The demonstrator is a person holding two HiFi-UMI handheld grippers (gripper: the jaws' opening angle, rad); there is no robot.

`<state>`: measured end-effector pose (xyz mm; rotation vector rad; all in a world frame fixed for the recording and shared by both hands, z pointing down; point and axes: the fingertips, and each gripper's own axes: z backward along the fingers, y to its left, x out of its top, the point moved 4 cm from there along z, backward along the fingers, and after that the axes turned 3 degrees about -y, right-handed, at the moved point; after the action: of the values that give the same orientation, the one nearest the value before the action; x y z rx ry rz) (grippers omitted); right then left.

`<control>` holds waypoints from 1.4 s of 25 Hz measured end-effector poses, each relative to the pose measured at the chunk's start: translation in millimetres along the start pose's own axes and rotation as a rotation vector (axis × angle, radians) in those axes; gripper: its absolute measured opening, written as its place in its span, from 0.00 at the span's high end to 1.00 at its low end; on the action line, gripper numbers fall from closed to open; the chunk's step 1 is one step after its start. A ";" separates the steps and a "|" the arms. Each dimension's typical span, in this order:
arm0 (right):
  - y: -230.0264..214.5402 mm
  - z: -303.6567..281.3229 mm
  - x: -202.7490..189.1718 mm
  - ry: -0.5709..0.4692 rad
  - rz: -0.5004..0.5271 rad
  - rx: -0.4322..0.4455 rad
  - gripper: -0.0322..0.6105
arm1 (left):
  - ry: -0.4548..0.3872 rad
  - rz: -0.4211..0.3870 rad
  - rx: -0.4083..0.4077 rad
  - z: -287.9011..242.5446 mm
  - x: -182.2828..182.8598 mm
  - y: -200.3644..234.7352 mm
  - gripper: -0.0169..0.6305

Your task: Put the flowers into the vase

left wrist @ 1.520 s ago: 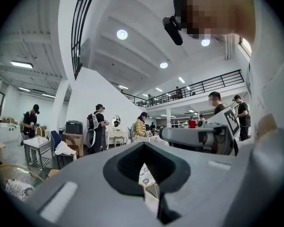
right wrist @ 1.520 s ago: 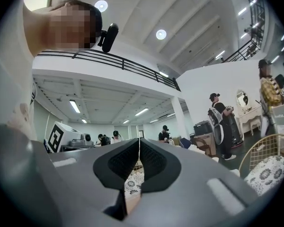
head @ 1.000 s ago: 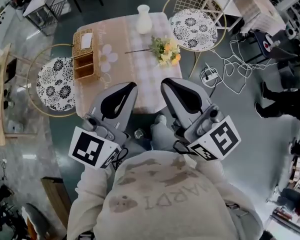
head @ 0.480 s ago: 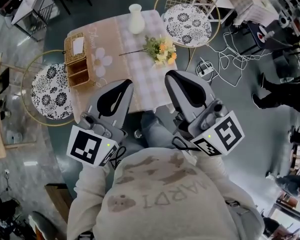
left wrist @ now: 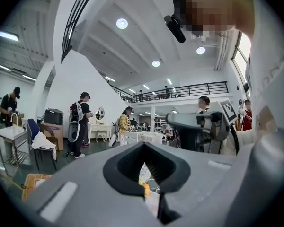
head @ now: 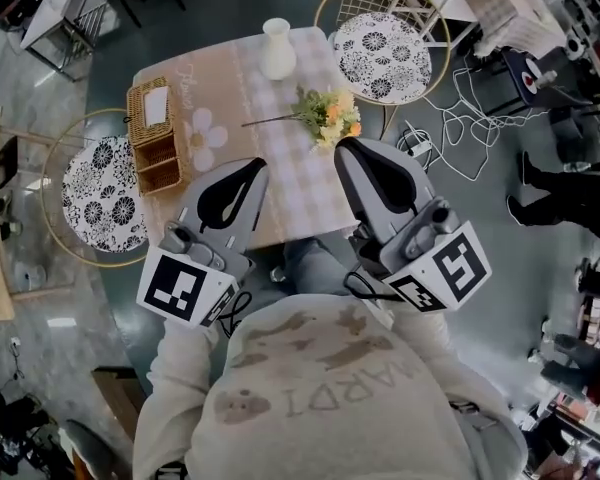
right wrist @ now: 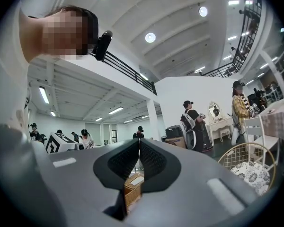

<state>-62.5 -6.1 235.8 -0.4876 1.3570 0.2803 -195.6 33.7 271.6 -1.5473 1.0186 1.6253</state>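
Observation:
A white vase [head: 277, 48] stands upright at the far edge of the small table [head: 280, 203]. The bunch of yellow and orange flowers [head: 327, 116] lies on its side on the checked cloth, right of the middle, its stem pointing left. My left gripper [head: 254, 169] and right gripper [head: 349, 150] are held up close to my chest over the table's near edge, short of the flowers. Both are shut with nothing between the jaws. In the gripper views the left gripper [left wrist: 144, 147] and the right gripper [right wrist: 138, 141] show their jaws pressed together.
A wicker basket [head: 152, 128] sits on the table's left side and shows as the basket [right wrist: 132, 187] below the right jaws. Round chairs with patterned cushions stand left [head: 102, 193] and far right [head: 382, 46]. White cables [head: 450, 133] lie on the floor at the right. Several people stand in the room.
The head view has shifted a little, so the table sits slightly differently in frame. Both grippers stay shut and near my chest; the right one has edged toward the flowers.

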 end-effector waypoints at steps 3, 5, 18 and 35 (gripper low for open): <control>-17.9 -16.3 2.3 -0.006 -0.002 -0.001 0.90 | 0.006 0.000 -0.005 -17.7 -0.5 14.9 0.97; -30.1 -26.0 4.2 -0.008 -0.003 -0.003 0.90 | 0.018 0.000 -0.011 -29.9 -1.8 23.6 0.97; -109.7 -56.9 3.3 -0.001 -0.057 -0.014 0.90 | 0.174 -0.027 -0.072 -114.6 -44.6 58.6 0.92; -144.9 -65.4 -24.8 0.051 -0.104 -0.129 0.90 | 0.626 -0.193 -0.347 -167.8 -187.2 89.7 0.80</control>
<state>-56.4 -161.8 276.1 -0.6750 1.3641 0.2729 -179.3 -147.3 467.1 -2.4018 0.8736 1.2462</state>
